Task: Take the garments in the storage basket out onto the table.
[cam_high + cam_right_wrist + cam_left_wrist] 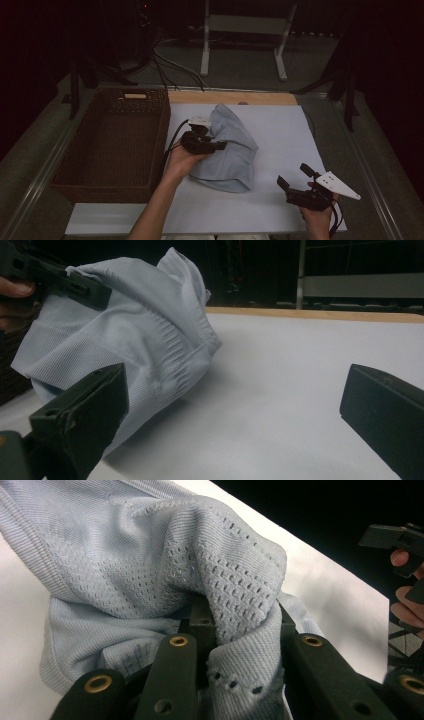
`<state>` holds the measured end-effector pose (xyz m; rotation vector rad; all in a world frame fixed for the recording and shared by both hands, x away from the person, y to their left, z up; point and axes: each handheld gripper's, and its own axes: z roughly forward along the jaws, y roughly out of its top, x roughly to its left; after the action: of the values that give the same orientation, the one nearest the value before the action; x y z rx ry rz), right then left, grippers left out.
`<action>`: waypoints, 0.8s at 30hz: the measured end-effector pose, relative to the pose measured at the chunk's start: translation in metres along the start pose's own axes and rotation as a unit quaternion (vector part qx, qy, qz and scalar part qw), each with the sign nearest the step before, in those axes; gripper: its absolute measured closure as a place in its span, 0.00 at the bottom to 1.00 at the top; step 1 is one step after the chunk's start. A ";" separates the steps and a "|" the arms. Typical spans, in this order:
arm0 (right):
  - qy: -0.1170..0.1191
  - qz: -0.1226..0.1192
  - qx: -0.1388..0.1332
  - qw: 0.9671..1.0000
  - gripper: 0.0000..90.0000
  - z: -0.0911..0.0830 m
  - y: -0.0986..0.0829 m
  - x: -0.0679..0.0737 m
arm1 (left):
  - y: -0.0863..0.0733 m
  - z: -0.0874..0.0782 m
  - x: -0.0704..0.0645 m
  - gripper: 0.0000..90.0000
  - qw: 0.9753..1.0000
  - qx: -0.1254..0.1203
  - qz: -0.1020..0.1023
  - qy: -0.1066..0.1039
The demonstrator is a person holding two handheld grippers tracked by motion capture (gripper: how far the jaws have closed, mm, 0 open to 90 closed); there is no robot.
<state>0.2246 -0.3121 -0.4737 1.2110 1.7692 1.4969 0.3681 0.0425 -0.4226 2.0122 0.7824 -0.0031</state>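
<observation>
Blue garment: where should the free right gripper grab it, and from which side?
Probably the low loose edge of the blue garment, nearest the right gripper. Come in low from the person's right: the left gripper already pinches a fold higher up, so the cloth drapes down onto the white table there.

1. The high view looks forward and down from above the person's side, taking in the whole white table (pixel 280 150), a wicker basket (pixel 115 145) at left, and dark floor beyond.
2. The left gripper view sits very close to a pale blue garment (pixel 150 565), looking along its own fingers (pixel 175 675).
3. The right gripper view looks low across the table from farther off.
4. All three views share the garment and the table.
</observation>
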 end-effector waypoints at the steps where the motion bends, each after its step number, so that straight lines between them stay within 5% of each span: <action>1: 0.000 0.000 0.000 1.000 0.00 0.000 0.000 0.000 | 0.000 0.000 0.000 0.84 1.000 0.000 0.000 0.000; 24: 0.001 0.001 0.000 1.000 0.00 0.000 0.000 0.000 | -0.006 0.018 0.000 0.83 1.000 0.005 -0.012 0.012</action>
<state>0.2250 -0.3119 -0.4738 1.2115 1.7707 1.4992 0.3705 0.0303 -0.4374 2.0151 0.8235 0.0047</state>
